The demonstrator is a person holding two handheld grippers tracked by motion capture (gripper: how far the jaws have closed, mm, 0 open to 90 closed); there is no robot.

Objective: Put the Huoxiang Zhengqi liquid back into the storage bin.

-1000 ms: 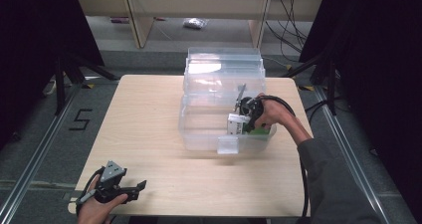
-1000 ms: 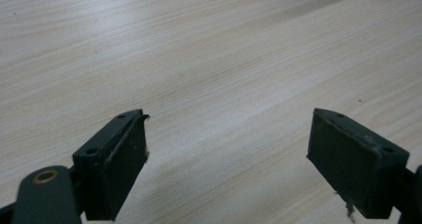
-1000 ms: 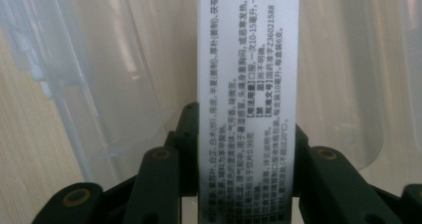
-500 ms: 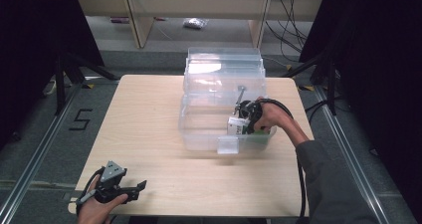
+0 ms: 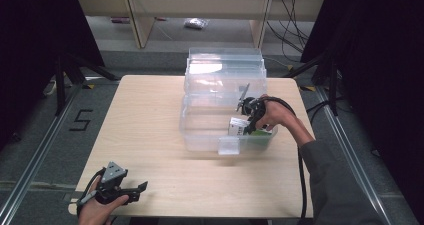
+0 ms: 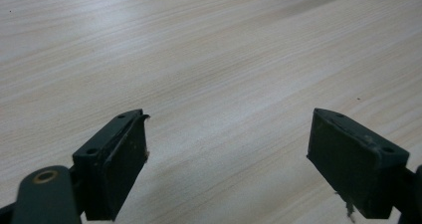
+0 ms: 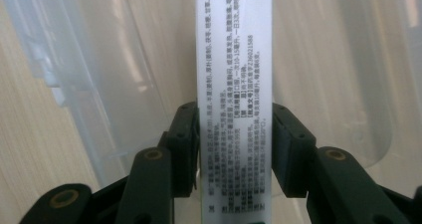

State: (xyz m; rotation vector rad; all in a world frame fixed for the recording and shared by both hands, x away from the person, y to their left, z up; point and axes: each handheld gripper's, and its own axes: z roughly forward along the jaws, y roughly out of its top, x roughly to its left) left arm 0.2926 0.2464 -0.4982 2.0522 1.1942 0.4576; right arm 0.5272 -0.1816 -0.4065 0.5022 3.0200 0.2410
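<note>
**Box going into the clear bin**

On the wooden table (image 5: pixel 150 115), w/ the clear plastic bin (image 5: pixel 200 135) as landmark: the table is the biggest thing here, light wood, and the bin sits on it toward the far-right part. It's see-through, w/ a small clear tab on its near wall.

Inside the bin, at its near-right corner, a white box (image 5: pixel 239 125) w/ a green side stands against the front wall. In the right gripper view the box's narrow white face (image 7: pixel 234 84) runs up the middle, covered in small black print (too small to read), w/ the bin's clear wall and floor behind it.

The right gripper (image 5: pixel 250 119) reaches into the bin from its right side, hand wrapped round it, cable trailing back along the sleeve. Its jaws sit either side of the box and have just been opening; they are narrow, w/ the left pad about at the box's edge and a thin gap at the right pad, so the squeeze looks eased.

Well away from the bin, near the table's near-left edge, the left gripper (image 5: pixel 131 191) rests low in the other hand. Jaws spread wide, nothing but bare wood betw. them.
</note>
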